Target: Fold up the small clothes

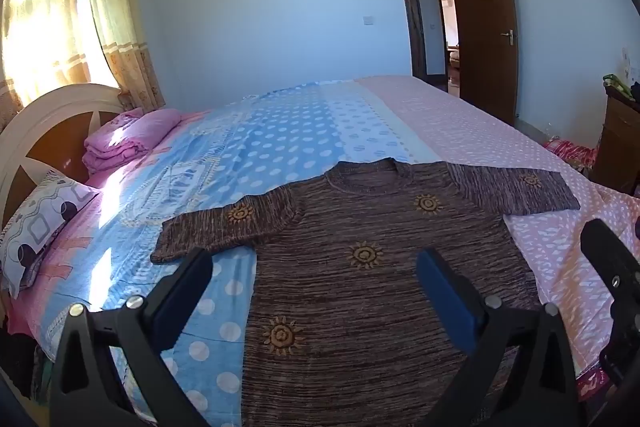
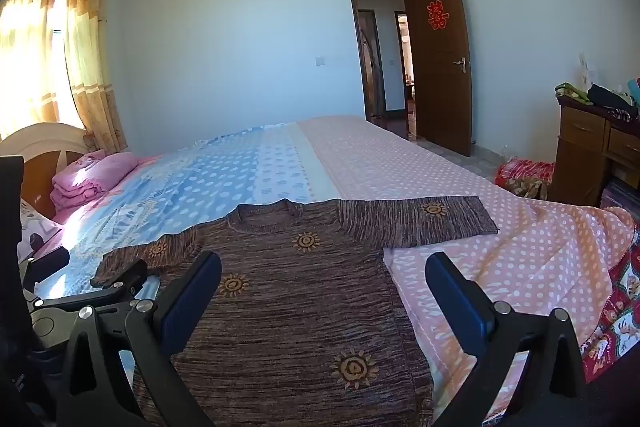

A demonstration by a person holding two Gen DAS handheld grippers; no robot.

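A brown knit short-sleeved top (image 1: 360, 291) with yellow sun motifs lies flat on the bed, collar away from me, both sleeves spread out. My left gripper (image 1: 314, 263) hovers open above its lower left part, nothing between its fingers. In the right wrist view the same top (image 2: 288, 307) lies spread, and my right gripper (image 2: 324, 263) is open above its right side and hem, also empty. The left gripper's body (image 2: 80, 291) shows at the left edge of the right wrist view, and the right gripper's body (image 1: 612, 279) at the right edge of the left wrist view.
The bed (image 1: 280, 139) has a blue dotted sheet on the left and a pink dotted one (image 2: 500, 227) on the right. Folded pink bedding (image 1: 128, 143) and a patterned pillow (image 1: 44, 223) lie by the headboard. A wooden dresser (image 2: 592, 155) stands at the right, an open door (image 2: 440, 63) beyond.
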